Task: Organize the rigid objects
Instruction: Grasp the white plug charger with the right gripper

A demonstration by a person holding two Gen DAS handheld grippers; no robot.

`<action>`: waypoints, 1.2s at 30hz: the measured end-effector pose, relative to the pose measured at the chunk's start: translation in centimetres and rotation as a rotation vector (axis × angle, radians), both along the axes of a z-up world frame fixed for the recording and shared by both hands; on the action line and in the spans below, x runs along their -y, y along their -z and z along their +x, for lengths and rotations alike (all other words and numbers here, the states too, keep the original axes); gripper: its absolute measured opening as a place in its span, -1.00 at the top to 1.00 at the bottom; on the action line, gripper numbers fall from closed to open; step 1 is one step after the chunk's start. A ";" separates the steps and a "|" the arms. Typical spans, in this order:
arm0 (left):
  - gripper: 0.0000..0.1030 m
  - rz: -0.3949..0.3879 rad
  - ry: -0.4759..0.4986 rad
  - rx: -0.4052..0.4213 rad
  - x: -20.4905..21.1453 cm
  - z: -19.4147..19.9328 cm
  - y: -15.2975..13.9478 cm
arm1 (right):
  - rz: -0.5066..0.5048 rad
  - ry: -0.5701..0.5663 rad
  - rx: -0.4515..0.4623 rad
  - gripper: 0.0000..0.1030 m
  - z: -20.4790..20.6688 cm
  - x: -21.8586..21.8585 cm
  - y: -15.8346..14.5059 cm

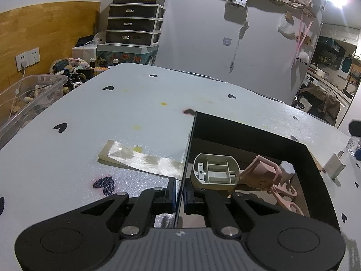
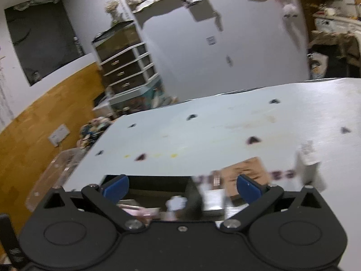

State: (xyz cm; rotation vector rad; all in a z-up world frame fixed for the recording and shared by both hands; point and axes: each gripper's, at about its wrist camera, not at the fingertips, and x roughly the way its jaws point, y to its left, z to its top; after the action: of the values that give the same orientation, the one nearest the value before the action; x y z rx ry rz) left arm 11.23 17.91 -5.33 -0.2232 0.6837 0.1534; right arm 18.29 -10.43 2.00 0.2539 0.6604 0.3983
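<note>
Your left claw (image 1: 179, 197) is clamped on the thin near wall of the black open box (image 1: 315, 180). Your right claw (image 2: 182, 188) gapes wide, empty, above the white heart-printed bench (image 1: 135, 103), whose far half lies bare. No writing is readable.

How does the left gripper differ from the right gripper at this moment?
The left gripper is shut on the thin wall of the black box; the right gripper stands wide open with nothing gripped. The left gripper's view is sharp, the right gripper's blurred. Both have black linkages and blue pads and point toward the same box.
</note>
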 end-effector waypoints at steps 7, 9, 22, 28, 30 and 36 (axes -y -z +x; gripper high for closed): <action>0.89 0.001 0.000 0.000 0.0 0.0 0.0 | -0.102 0.133 0.041 -1.00 0.0 4.0 1.7; 0.89 0.001 0.000 0.000 0.0 0.0 0.0 | -0.131 0.193 0.047 -1.00 0.1 5.1 2.4; 0.89 0.002 -0.003 -0.004 -0.1 0.0 0.0 | -0.240 0.252 0.131 -1.00 1.9 10.2 6.3; 0.89 0.004 -0.003 -0.005 -0.2 -0.1 0.0 | -0.272 0.213 0.150 -1.00 3.9 9.8 6.8; 0.89 0.003 -0.003 -0.005 -0.1 -0.1 0.0 | -0.262 0.213 0.139 -0.66 4.7 9.9 6.8; 0.89 0.003 -0.003 -0.005 -0.1 0.0 0.0 | -0.269 0.206 0.095 -0.17 7.0 9.3 7.2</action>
State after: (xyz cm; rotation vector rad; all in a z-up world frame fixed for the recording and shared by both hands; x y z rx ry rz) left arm 11.19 17.97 -5.33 -0.2214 0.6877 0.1578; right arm 25.34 -19.73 -5.22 0.0455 0.5812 0.1208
